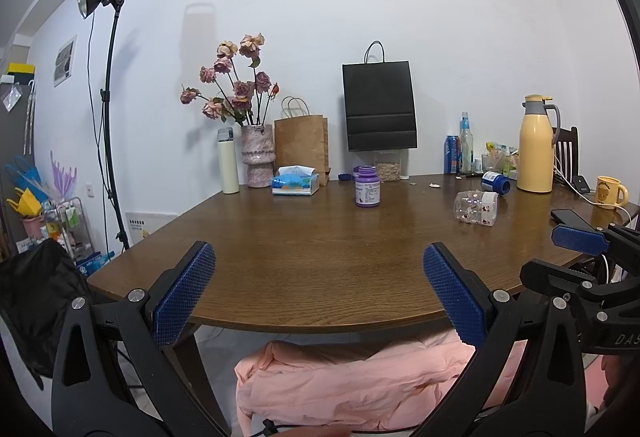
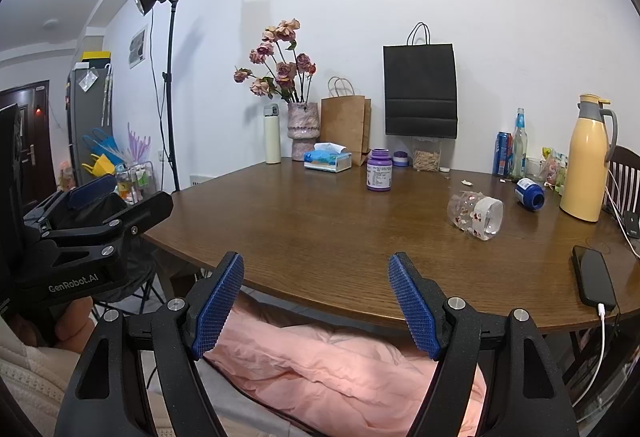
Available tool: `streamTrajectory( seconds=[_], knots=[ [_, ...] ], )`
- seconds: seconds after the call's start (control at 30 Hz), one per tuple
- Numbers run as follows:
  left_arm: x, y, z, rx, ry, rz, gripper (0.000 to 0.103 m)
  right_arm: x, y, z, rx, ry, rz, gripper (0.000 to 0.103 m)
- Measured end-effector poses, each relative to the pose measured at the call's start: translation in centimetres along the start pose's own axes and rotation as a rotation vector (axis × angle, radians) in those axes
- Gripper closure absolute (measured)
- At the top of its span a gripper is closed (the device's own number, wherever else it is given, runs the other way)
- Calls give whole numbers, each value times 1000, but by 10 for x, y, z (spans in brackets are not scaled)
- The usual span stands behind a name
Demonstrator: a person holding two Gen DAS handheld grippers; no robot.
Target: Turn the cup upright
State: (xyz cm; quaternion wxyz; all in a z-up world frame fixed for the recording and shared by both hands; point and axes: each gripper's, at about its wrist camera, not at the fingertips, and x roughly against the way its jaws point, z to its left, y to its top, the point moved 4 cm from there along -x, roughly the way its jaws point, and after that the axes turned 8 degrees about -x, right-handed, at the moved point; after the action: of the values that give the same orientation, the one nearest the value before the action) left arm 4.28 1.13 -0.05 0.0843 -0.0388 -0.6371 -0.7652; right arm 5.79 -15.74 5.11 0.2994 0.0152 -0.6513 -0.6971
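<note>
A clear glass cup [image 1: 476, 207] with small red prints lies on its side on the brown wooden table [image 1: 320, 257], right of centre; in the right wrist view the cup [image 2: 476, 215] has its mouth turned toward me. My left gripper [image 1: 320, 285] is open and empty at the table's near edge, far from the cup. My right gripper [image 2: 316, 301] is open and empty, also at the near edge, left of and short of the cup. The right gripper shows at the right of the left wrist view [image 1: 580, 241].
A purple jar [image 2: 379, 170] stands mid-table. A blue jar [image 2: 530, 193] lies behind the cup. A yellow thermos [image 2: 586, 157], bottles, a can, a tissue box [image 2: 328, 159], a flower vase and paper bags line the back. A black phone [image 2: 594, 277] lies at right.
</note>
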Motion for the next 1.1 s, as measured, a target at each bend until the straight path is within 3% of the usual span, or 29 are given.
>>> streamTrajectory(
  seconds=[1.1],
  knots=[
    [0,-1,0,1,5,-2,0,-3,-4,1,4,3,10,23]
  ],
)
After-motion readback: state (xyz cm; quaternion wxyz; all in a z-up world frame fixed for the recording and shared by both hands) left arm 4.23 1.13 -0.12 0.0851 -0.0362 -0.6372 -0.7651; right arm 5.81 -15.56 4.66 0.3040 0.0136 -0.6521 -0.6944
